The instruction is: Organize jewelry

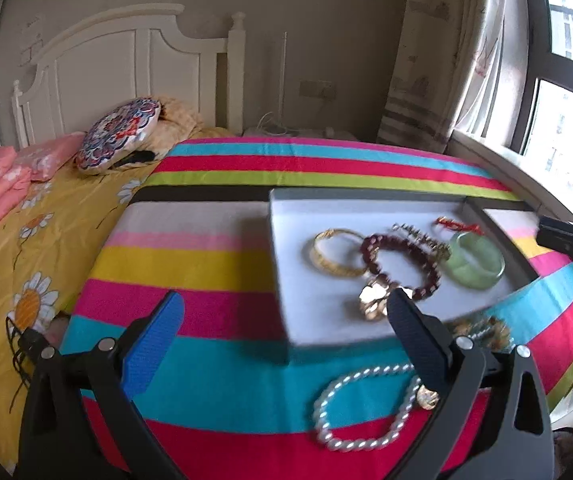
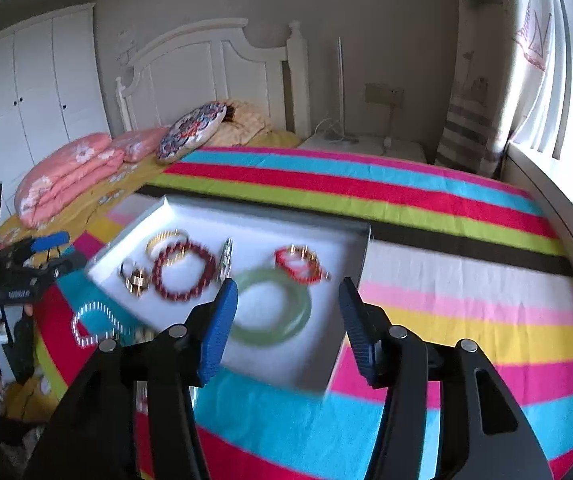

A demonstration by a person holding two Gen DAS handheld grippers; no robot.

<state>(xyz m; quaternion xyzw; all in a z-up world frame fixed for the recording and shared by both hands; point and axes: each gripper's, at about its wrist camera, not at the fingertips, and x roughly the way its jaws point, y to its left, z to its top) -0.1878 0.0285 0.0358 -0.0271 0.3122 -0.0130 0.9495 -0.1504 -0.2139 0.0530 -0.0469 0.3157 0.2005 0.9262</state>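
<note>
Nearest in the left wrist view, the left tool [image 1: 286, 344] hangs with its jaws spread wide and nothing between them, above the striped cloth [image 1: 214, 364] that covers the bed. Just beyond its fingers a white pearl bracelet [image 1: 362, 408] lies on the cloth, near the tray's near edge, with a small gold piece [image 1: 428, 398] touching its right side. More gold jewelry [image 1: 482, 328] lies blurred on the cloth at the tray's near right edge.

In the right wrist view, the right tool [image 2: 288, 320] is likewise wide apart and holds nothing, poised over the near part of the grey tray [image 2: 350, 236]. The jade bangle [image 2: 272, 308] lies flat in the tray directly ahead of its fingers. Farther in sit a red-and-gold bracelet [image 2: 300, 264] to the right, a dark red bead bracelet [image 2: 184, 274] to the left, a silver chain [image 2: 226, 258] between them, a gold bangle [image 2: 166, 238] at the far left and a gold clasp-like piece [image 2: 136, 278] by the near left wall. The bead bracelet overlaps the gold bangle.

Beyond the tray the stripes run to a yellow floral sheet [image 1: 26, 248], pink folded bedding [image 2: 66, 176], a round patterned cushion [image 2: 190, 130] and a white headboard [image 2: 206, 68]. Curtains [image 2: 526, 60] hang at the far right.
</note>
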